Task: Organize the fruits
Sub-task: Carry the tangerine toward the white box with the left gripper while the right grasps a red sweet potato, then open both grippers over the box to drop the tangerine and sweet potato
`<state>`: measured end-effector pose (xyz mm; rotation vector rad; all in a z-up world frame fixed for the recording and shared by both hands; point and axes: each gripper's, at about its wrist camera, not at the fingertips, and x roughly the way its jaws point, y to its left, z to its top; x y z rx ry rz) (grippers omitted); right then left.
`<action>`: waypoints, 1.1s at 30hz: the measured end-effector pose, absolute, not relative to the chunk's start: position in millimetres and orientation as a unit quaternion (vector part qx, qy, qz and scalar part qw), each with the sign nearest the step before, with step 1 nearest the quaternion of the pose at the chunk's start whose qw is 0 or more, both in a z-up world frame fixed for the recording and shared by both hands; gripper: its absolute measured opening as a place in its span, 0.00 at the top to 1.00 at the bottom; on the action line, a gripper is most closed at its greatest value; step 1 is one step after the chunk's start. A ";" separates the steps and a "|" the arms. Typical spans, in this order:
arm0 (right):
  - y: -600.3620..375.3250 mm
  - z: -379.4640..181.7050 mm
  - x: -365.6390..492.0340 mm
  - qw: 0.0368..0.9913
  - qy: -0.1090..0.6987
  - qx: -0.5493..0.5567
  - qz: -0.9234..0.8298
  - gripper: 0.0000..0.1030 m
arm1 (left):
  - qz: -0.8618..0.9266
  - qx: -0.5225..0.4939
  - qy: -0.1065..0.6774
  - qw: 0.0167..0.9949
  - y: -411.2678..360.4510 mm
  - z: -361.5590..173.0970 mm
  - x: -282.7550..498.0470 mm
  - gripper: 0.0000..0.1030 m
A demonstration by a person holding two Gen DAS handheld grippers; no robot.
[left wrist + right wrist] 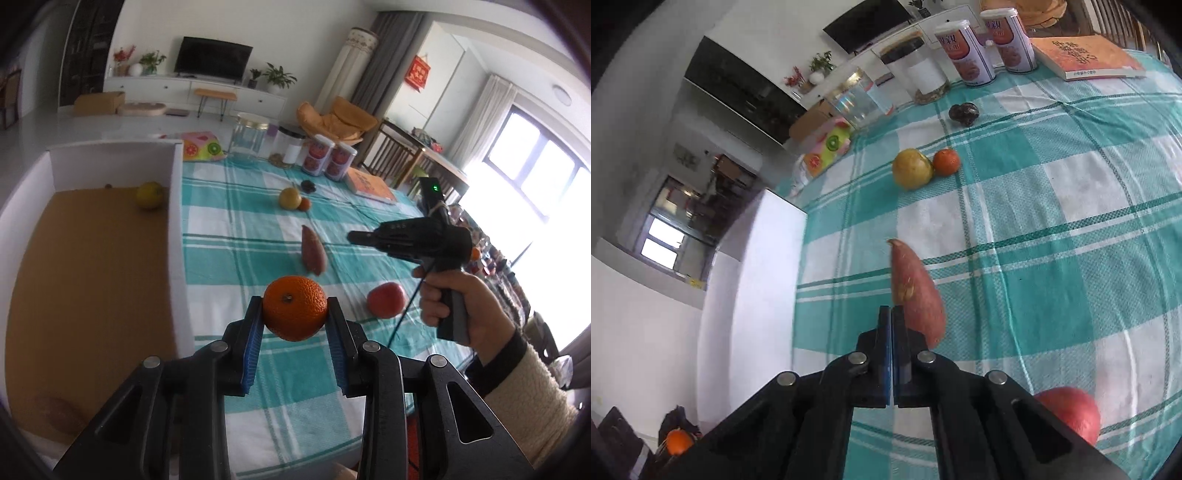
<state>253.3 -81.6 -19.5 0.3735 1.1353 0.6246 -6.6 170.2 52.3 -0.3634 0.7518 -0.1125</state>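
Note:
My left gripper (294, 309) is shut on an orange (295, 321) and holds it above the checked cloth, beside the white-walled box (176, 236). A yellow-green fruit (149, 195) lies in the box's far corner. On the cloth lie a sweet potato (313, 254), a red apple (386, 300), a yellow fruit (289, 198) and a small orange (304, 204). My right gripper (891, 311) is shut with nothing in it, its tips just over the near end of the sweet potato (918, 295). The red apple (1075, 410) lies at its right.
Along the far edge of the table stand a glass jar (248, 138), a dark-lidded jar (290, 146), two printed cans (328, 158), a book (371, 186) and a colourful carton (202, 147). A small dark object (964, 110) lies near the jars. A hand (461, 306) holds the right gripper.

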 end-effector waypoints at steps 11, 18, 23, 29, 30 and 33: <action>-47.3 -37.4 279.6 0.798 0.542 0.113 0.238 0.47 | -0.035 -0.206 0.359 0.909 192.7 43.5 -24.2 0.67; 2.1 -83.0 307.2 0.785 0.586 0.042 0.198 0.60 | -0.028 -0.207 0.365 0.907 202.7 41.5 -27.3 0.67; -25.3 -79.7 297.1 0.759 0.590 0.156 0.227 0.60 | 0.006 -0.211 0.374 0.903 225.1 32.8 -30.4 0.67; -26.1 -25.3 233.9 0.712 0.533 0.279 0.362 0.60 | 0.068 -0.195 0.395 0.895 253.3 13.9 -29.2 0.67; -15.0 -12.8 219.3 0.702 0.525 0.282 0.390 0.60 | 0.082 -0.193 0.400 0.892 258.5 9.5 -29.8 0.67; 36.4 19.8 170.6 0.677 0.508 0.256 0.466 0.60 | 0.119 -0.195 0.414 0.881 278.1 -5.4 -32.9 0.67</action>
